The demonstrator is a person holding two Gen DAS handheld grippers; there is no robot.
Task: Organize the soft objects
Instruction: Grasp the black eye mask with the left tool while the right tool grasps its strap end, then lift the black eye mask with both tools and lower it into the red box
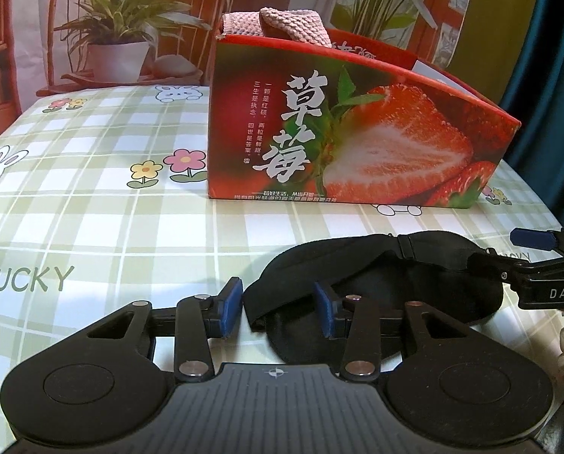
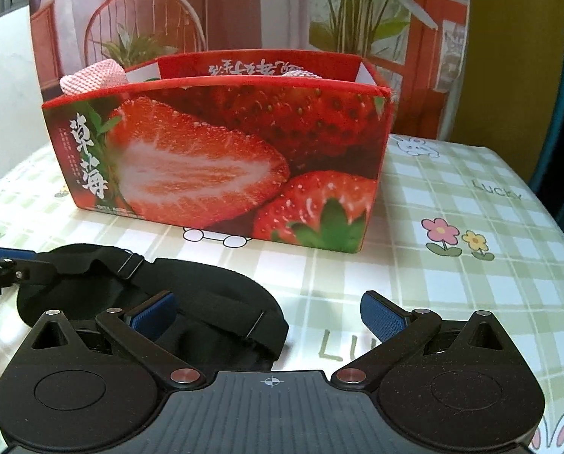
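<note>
The left gripper [image 1: 278, 308] is clamped on the left edge and strap of the black padded fabric sleep mask [image 1: 388, 283], which lies on the green checked cloth-covered surface [image 1: 93, 208], seemingly to lift it. The right gripper [image 2: 268, 312] stands apart over the mask's other end, not yet gripping. Beyond, the red strawberry-printed cardboard box [image 1: 357, 136] hides most of the pink knitted cloths [image 1: 293, 24] inside.

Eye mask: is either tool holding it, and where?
The left tool seems closed on the eye mask at its nearest end; the right tool is open.
</note>
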